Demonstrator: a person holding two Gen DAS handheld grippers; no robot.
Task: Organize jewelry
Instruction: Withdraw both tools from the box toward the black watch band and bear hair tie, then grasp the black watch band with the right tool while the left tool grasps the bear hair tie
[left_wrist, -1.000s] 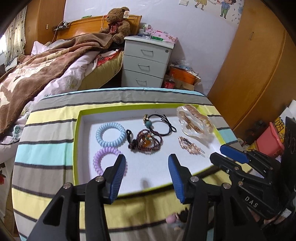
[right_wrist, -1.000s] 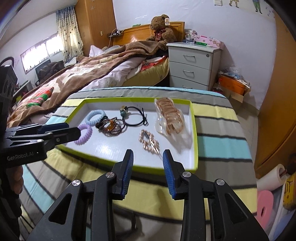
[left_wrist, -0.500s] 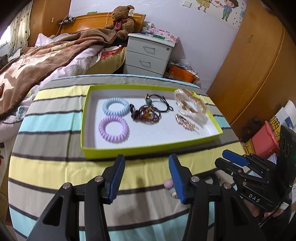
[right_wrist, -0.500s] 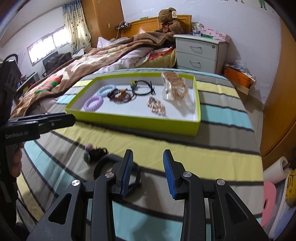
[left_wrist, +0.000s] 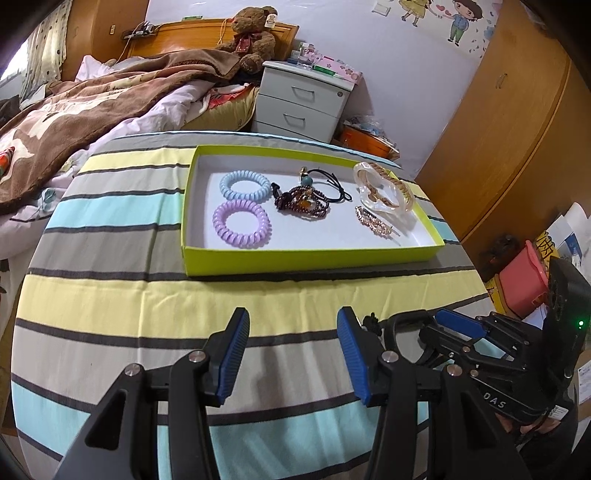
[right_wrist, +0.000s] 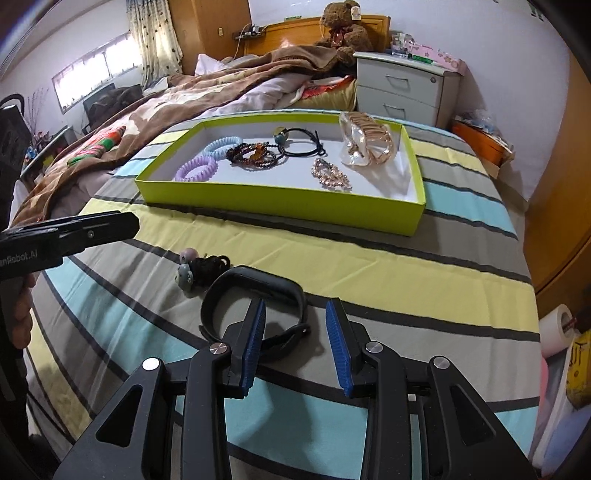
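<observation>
Both grippers have drawn back from the lime tray (right_wrist: 280, 201) and dropped toward the near part of the striped tablecloth (right_wrist: 406, 266), so the tray now sits well ahead of them instead of right under their fingers. Most pieces are already inside it: two coil hair ties, a beaded bracelet, a black elastic, a clear claw clip and a gold clip. Two pieces remain outside, which suggests the step in hand is collecting the leftovers.

The right gripper (right_wrist: 295, 341) hangs with its jaws partly apart and nothing between the pads. A black wristband (right_wrist: 258, 284) lies on the cloth just ahead of and under its left finger, which overlaps the band's near edge (contact cannot be told). A small black hair tie with beads (right_wrist: 201, 267) lies just beyond the band, to the gripper's left.

The left gripper (left_wrist: 291, 356) is moderately open and empty over bare cloth, the band off to its right.

Next, the right gripper probably needs to shift slightly left and down so the band's rim sits between the pads, then close.
</observation>
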